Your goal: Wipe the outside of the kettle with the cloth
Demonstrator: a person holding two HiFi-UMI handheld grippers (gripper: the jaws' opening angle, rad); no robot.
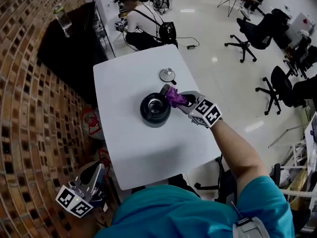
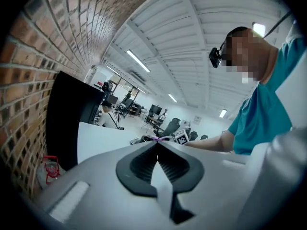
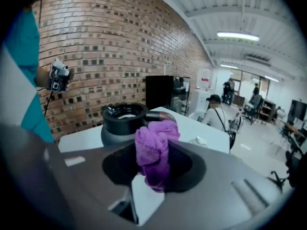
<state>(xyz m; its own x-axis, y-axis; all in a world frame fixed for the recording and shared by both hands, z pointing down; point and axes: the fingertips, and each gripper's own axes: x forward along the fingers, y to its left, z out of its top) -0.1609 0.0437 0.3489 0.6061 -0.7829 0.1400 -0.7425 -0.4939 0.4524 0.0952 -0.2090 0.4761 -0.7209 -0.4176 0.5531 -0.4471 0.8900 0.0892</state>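
Note:
A black kettle [image 1: 154, 109] stands lidless in the middle of the white table [image 1: 129, 148]; it also shows in the right gripper view as the kettle [image 3: 122, 123]. Its handle [image 1: 165, 89] points to the far right. My right gripper [image 1: 182, 101] is shut on a purple cloth [image 1: 173, 97], which touches the kettle by the handle. In the right gripper view the cloth [image 3: 154, 150] bulges out between the jaws. My left gripper [image 1: 94, 181] hangs low off the table's near left corner, jaws shut and empty, also seen as the left gripper [image 2: 157, 146].
The kettle's lid [image 1: 168, 75] lies on the table behind the kettle. A brick wall [image 1: 25, 108] runs along the left with a black cabinet [image 1: 69, 48]. A person [image 1: 141, 21] crouches beyond the table's far edge. Office chairs [image 1: 247, 36] stand at the right.

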